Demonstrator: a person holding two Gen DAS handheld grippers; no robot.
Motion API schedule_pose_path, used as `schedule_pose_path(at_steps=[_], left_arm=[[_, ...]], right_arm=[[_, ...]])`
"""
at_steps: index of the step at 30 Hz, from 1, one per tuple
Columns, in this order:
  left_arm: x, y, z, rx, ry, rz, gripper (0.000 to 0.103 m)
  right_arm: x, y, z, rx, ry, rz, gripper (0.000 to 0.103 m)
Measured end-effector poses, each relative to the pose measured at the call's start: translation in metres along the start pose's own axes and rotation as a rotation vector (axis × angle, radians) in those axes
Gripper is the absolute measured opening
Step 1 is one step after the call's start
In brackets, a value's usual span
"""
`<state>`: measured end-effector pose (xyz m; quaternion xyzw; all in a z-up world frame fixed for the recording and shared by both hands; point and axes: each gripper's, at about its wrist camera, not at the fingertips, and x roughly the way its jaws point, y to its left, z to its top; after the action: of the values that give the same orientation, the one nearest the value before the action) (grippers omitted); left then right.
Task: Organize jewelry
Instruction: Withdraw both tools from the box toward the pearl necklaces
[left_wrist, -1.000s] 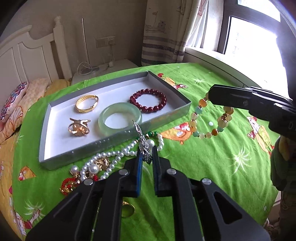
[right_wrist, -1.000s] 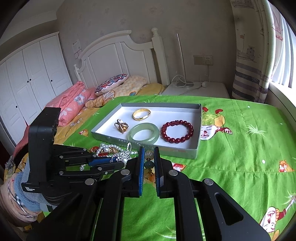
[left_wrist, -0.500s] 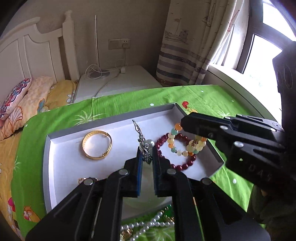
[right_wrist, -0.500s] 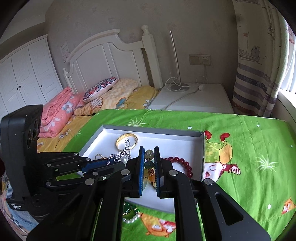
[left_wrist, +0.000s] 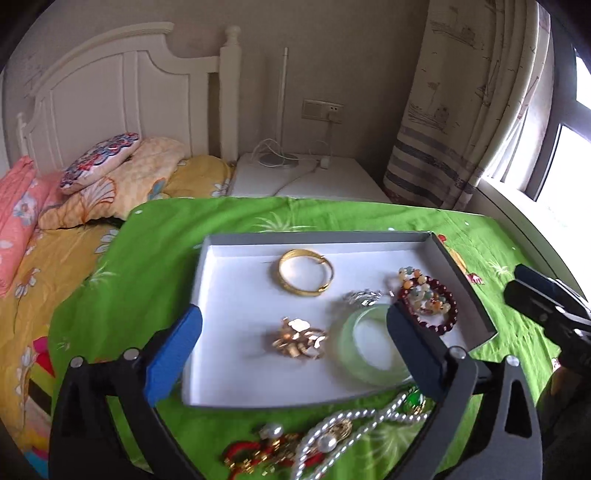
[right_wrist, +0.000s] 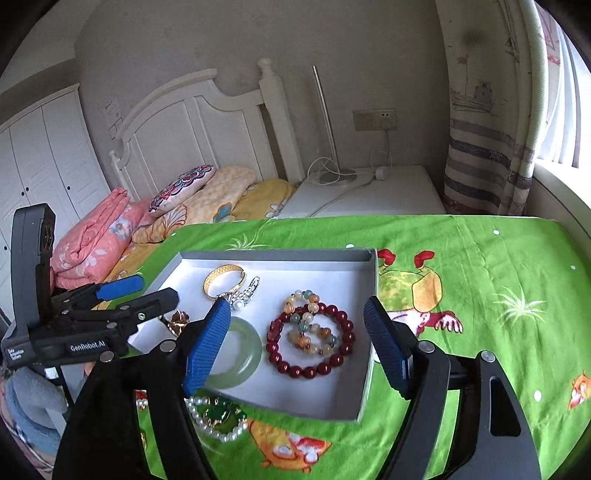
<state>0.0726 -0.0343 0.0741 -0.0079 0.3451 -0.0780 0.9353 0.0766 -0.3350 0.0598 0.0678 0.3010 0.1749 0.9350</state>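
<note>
A grey tray (left_wrist: 236, 400) (right_wrist: 364, 387) with a white floor lies on the green bedspread. In it lie a gold bangle (left_wrist: 306, 277) (right_wrist: 224, 280), a gold brooch (left_wrist: 298, 338), a jade bangle (left_wrist: 365, 350) (right_wrist: 236, 352), a silver pendant (left_wrist: 362, 297) (right_wrist: 243, 293), a red bead bracelet (right_wrist: 310, 345) (left_wrist: 430, 306) and a multicolour bead bracelet (right_wrist: 308, 321) lying on it. My left gripper (left_wrist: 293, 354) is open and empty over the tray. My right gripper (right_wrist: 297, 349) is open and empty above the bracelets.
Pearl strands (left_wrist: 343, 428) (right_wrist: 207, 417), a green-stone piece (right_wrist: 218, 411) and red-and-gold jewelry (left_wrist: 266, 448) lie on the bedspread in front of the tray. Pillows (right_wrist: 184, 188), a white headboard and a nightstand (right_wrist: 369, 195) stand behind.
Both grippers moved over the tray and opened. The silver pendant left the left gripper and the multicolour bead bracelet left the right; both now lie in the tray.
</note>
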Motion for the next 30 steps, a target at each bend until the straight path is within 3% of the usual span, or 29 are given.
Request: schedule_pose_path(at_steps=[2,4,8,13,15,18,21,23,28,30], left_arm=[[-0.018,0.01,-0.011,0.003,-0.01,0.03,0.1],[-0.033,0.019,-0.024,0.018,-0.007,0.07,0.1],[-0.051,0.041,-0.056,0.011,0.028,0.118,0.1],[-0.058,0.067,-0.099,-0.072,0.122,0.051,0.1],[-0.053,0.077,-0.113,-0.107,0.153,0.023,0.1],[-0.054,0.09,-0.116,-0.19,0.134,-0.022,0.1],[-0.049,0.092,-0.116,-0.198,0.16,-0.047,0.1],[-0.053,0.09,-0.117,-0.194,0.139,-0.048,0.1],[-0.053,0.092,-0.116,-0.217,0.133,-0.047,0.1],[-0.053,0.093,-0.115,-0.225,0.131,-0.05,0.1]], right_arm=[[-0.018,0.005,-0.008,-0.017,-0.044,-0.006,0.087],[-0.035,0.01,-0.013,-0.025,-0.108,-0.034,0.087],[-0.055,0.015,-0.024,-0.006,-0.175,-0.191,0.087],[-0.046,0.011,-0.036,0.052,-0.038,-0.178,0.087],[-0.047,0.017,-0.044,0.058,0.007,-0.129,0.087],[-0.048,0.029,-0.064,0.075,0.053,-0.033,0.087],[-0.041,0.048,-0.091,0.027,0.094,-0.032,0.086],[-0.03,0.051,-0.1,0.038,0.169,-0.038,0.077],[-0.025,0.042,-0.104,0.088,0.203,-0.051,0.072],[-0.026,0.05,-0.103,0.055,0.199,-0.09,0.052]])
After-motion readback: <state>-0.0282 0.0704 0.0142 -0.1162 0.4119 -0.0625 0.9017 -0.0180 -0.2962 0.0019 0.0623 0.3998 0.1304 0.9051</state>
